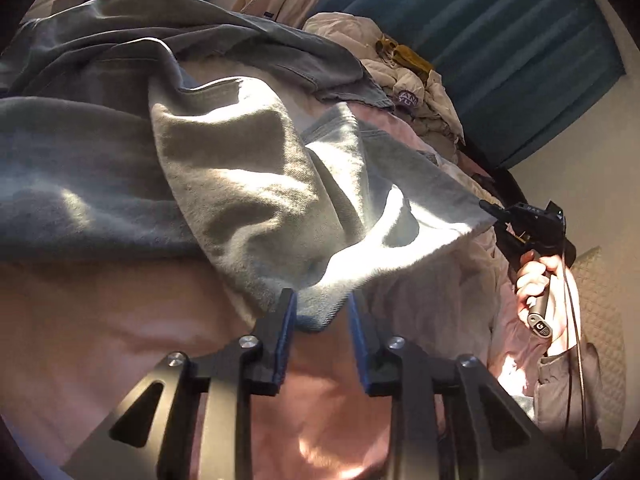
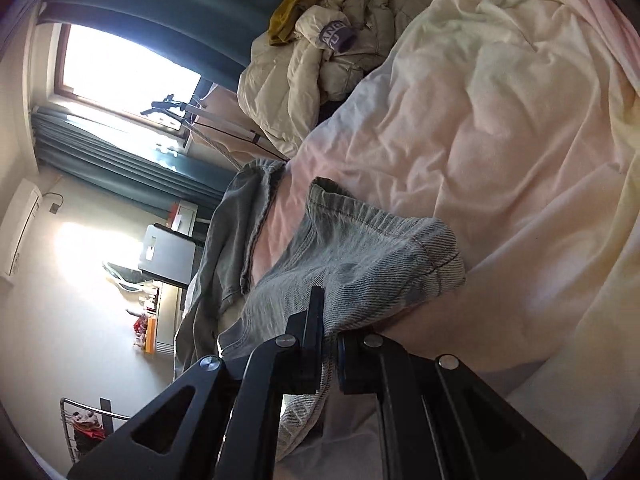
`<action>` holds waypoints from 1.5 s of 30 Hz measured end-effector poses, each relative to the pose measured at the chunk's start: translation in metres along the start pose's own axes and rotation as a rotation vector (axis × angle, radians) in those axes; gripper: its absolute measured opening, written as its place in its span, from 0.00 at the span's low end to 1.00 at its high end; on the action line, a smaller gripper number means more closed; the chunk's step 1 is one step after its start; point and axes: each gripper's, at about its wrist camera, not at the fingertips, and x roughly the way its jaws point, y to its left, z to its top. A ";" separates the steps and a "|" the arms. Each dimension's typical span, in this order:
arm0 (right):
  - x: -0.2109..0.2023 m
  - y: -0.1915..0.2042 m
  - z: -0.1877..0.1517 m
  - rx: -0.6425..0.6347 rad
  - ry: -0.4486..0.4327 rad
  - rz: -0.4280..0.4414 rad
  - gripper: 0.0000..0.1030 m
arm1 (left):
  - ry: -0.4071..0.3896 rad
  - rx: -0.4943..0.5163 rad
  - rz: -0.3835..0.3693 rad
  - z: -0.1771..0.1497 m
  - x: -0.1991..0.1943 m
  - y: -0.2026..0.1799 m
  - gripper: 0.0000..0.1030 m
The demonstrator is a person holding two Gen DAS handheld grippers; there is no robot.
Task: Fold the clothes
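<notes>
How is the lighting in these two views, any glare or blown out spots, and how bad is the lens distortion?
Left wrist view: hard sunlight blows out folds of the grey garment, with deep shadow beside them. The left gripper stays readable. Right wrist view: the window is pure white glare, and the bedding is evenly lit. Both are rounded by fisheye, with dark corners.

jeans (image 2: 360, 248) on bedsheet (image 2: 500, 140), clothes pile (image 2: 332, 40) behind

Grey trousers (image 1: 120, 160) run past the left edge
</notes>
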 end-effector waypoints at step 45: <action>-0.075 -0.002 0.062 -0.100 -0.409 0.181 0.02 | -0.498 -0.928 0.400 -0.003 -0.269 0.248 0.11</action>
